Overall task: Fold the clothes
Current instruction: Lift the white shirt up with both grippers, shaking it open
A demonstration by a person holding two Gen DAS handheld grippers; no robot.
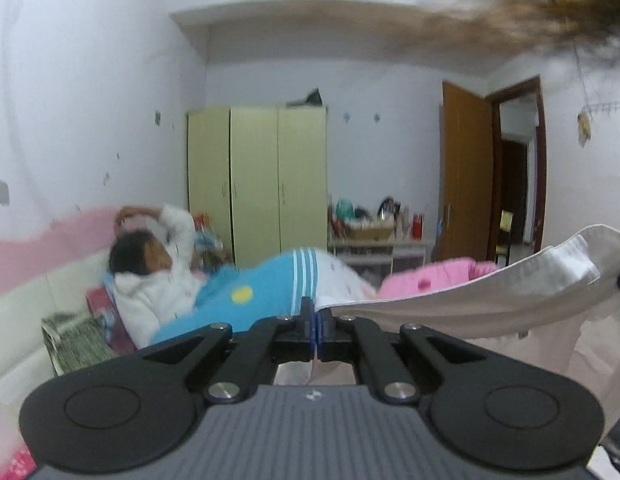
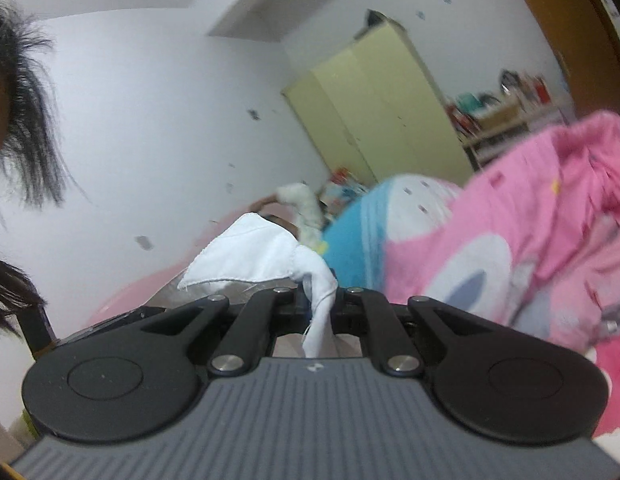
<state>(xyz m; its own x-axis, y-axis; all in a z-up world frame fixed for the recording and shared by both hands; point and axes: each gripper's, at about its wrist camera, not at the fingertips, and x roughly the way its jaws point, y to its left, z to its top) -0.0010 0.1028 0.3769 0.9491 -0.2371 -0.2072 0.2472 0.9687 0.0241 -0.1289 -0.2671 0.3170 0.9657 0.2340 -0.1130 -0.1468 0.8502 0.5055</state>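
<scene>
Left wrist: left tool [image 1: 315, 322] clamps white garment [image 1: 470, 300]; right tool [image 2: 321, 300] clamps it too

Matt white woven cloth garment [image 1: 490, 300], matt black, seemingly plastic tongs [image 1: 315, 328]

Open air fills the upper half of the left wrist view, bare wall and ceiling. Ahead at lower left a person [image 1: 158, 276] lies across the bed, a blue blanket [image 1: 246, 296] mounded beside them. The white garment [image 1: 470, 300] stretches taut across the right, blocking that side. In the right wrist view a pink quilt [image 2: 510, 232] heaps up at right; hair [image 2: 26, 120] crowds the left edge.
</scene>
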